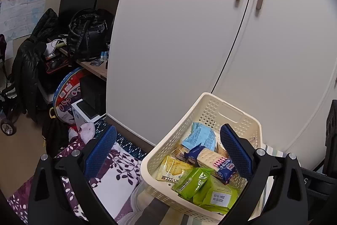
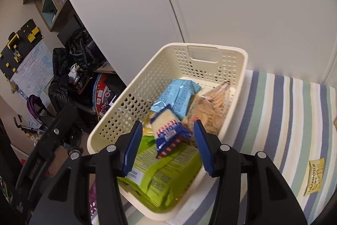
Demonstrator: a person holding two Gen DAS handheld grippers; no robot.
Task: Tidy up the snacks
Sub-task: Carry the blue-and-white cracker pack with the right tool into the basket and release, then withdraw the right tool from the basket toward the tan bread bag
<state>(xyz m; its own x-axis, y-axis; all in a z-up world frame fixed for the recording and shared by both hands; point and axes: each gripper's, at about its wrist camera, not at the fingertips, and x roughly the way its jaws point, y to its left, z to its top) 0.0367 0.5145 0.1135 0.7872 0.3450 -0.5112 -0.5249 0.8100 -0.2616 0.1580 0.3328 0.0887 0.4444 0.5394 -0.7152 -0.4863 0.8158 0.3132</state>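
Right gripper (image 2: pixel 166 140) wide open, empty, over cracker pack (image 2: pixel 168 134); left gripper (image 1: pixel 168 149) open, empty | basket (image 2: pixel 134 96) full

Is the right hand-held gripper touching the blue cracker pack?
Apart. The right wrist view shows the right hand-held gripper open, with gaps between both pads and the blue cracker pack.

L wrist cam: looks fwd and down from basket's (image 1: pixel 202 111) left side, close in, facing white wardrobe (image 1: pixel 189 35) w/ desk clutter far left. R wrist cam: right above basket (image 2: pixel 210 50) near end, steeper tilt, close, striped bedding (image 2: pixel 284 119) at right. Shared: basket w/ snack packs, wardrobe doors.
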